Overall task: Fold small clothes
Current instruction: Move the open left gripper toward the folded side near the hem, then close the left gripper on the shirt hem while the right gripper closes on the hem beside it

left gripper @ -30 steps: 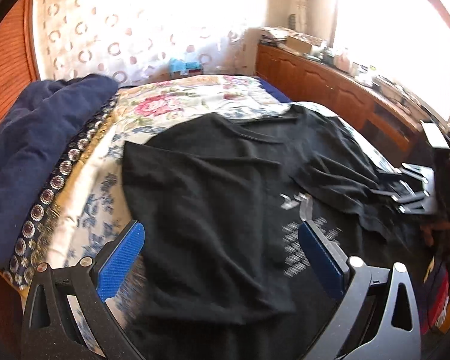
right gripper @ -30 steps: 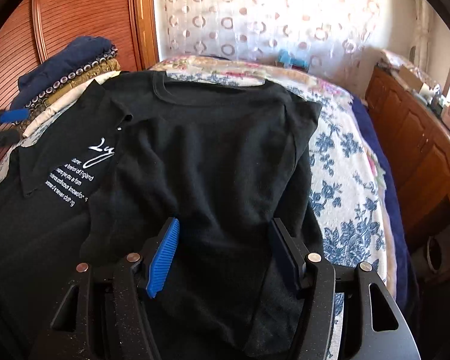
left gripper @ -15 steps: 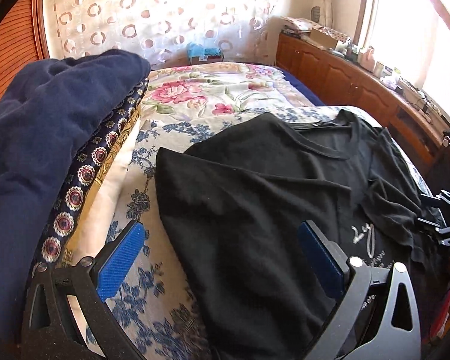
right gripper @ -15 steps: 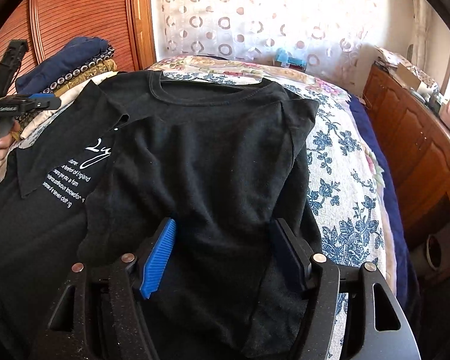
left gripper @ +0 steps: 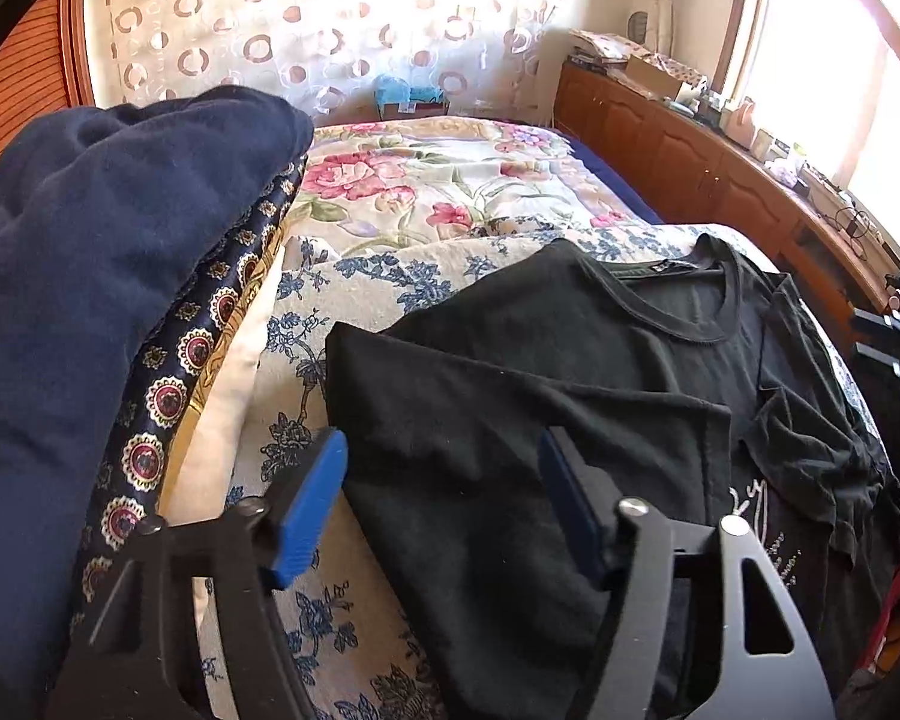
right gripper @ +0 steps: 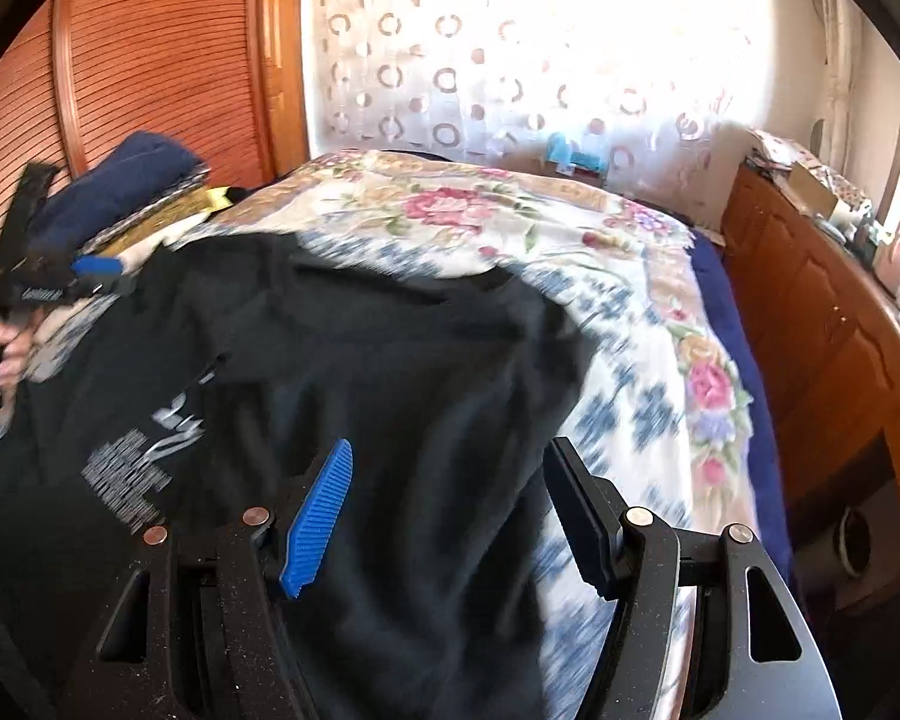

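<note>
Left gripper [left gripper: 444, 498]: jaws parted, just been closing in; the edge of the black T-shirt [left gripper: 570, 420] lies between the blue pads, pads not pressing on cloth. Nothing gripped.

Right gripper [right gripper: 450, 510]: jaws parted over the T-shirt's body, cloth below and between the pads; no pinch visible. View blurred.

Black T-shirt: lies spread on the bed, partly folded. Round neckline w/ label toward the far side in the left wrist view; one sleeve doubled back over the body. White print [right gripper: 132, 468] on the front, lettering too blurred to read.

Bedspread [left gripper: 354, 300]: cream w/ blue flower print, directly under the shirt. Beyond it, a quilt [left gripper: 438, 180] w/ pink roses.

Pile of bedding, left of the shirt in the left wrist view: navy blanket [left gripper: 90, 252] on top; under it a dark cloth w/ round medallions [left gripper: 174, 396], then pale layers.

Person's hand [right gripper: 0, 342]: at the left edge of the right wrist view, on the left gripper's handle.

Backdrop: sheer curtain [left gripper: 330, 30] w/ ring pattern, sunlit; small teal object [left gripper: 405, 93] at its foot. Wooden cabinet [left gripper: 690, 150] along the right side of the bed, top cluttered w/ boxes and small items. Slatted wooden door [right gripper: 150, 72] behind the pile.
</note>
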Available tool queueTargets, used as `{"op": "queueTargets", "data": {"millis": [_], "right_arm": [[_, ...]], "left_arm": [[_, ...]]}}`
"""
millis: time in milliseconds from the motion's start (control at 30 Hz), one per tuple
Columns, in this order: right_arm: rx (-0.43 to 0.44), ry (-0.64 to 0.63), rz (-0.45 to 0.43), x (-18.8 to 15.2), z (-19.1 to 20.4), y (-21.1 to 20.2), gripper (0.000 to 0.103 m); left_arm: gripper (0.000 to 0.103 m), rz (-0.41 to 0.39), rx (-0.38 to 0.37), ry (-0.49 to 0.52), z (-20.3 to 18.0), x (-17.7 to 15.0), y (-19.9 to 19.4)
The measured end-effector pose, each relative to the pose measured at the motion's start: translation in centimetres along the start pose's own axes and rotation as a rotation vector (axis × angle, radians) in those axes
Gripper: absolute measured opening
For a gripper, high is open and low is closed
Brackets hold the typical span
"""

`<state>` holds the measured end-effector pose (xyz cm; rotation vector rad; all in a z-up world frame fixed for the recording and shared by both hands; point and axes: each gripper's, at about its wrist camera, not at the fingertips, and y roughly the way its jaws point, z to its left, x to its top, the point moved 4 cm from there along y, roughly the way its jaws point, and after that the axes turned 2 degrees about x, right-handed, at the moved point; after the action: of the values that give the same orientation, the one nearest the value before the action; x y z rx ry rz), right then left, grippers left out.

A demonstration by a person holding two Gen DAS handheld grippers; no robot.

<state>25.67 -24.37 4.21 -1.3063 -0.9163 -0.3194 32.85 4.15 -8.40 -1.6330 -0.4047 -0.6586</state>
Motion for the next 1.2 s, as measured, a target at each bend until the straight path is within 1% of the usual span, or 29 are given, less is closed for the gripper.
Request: {"op": "queueTargets", "data": {"millis": [133, 233, 500, 733, 900, 1033, 1133, 1200], "right_arm": [[-0.004, 0.019, 0.023, 1.5, -2.2, 2.3, 0.068], [-0.012, 0.020, 0.047, 1.7, -3.2, 4.0, 0.068], [-0.013, 0.055, 0.101, 2.1, -3.8, 7.3, 0.068], [-0.001, 0.059, 0.111, 2.5, -3.9, 8.0, 0.068], [0.005, 0.069, 0.095, 2.2, -4.4, 8.1, 0.068], [0.001, 0.068, 0.071, 1.8, -4.3, 8.0, 0.068], [0.002, 0.068, 0.067, 1.6, -4.4, 7.9, 0.068], [0.001, 0.067, 0.067, 1.6, -4.4, 7.9, 0.068]], "left_arm": [[0.066, 0.016, 0.027, -0.014, 0.8, 0.1, 0.7], [0.066, 0.027, 0.035, -0.029, 1.2, 0.0, 1.2], [0.066, 0.045, 0.046, -0.024, 1.5, 0.0, 2.0], [0.066, 0.056, 0.054, -0.023, 1.4, -0.1, 2.6], [0.066, 0.057, 0.060, -0.021, 1.2, 0.0, 2.8], [0.065, 0.049, 0.052, -0.038, 1.4, 0.2, 2.7], [0.058, 0.043, 0.050, -0.047, 1.5, 0.4, 2.7], [0.056, 0.039, 0.057, -0.050, 1.6, 0.5, 2.7]]}}
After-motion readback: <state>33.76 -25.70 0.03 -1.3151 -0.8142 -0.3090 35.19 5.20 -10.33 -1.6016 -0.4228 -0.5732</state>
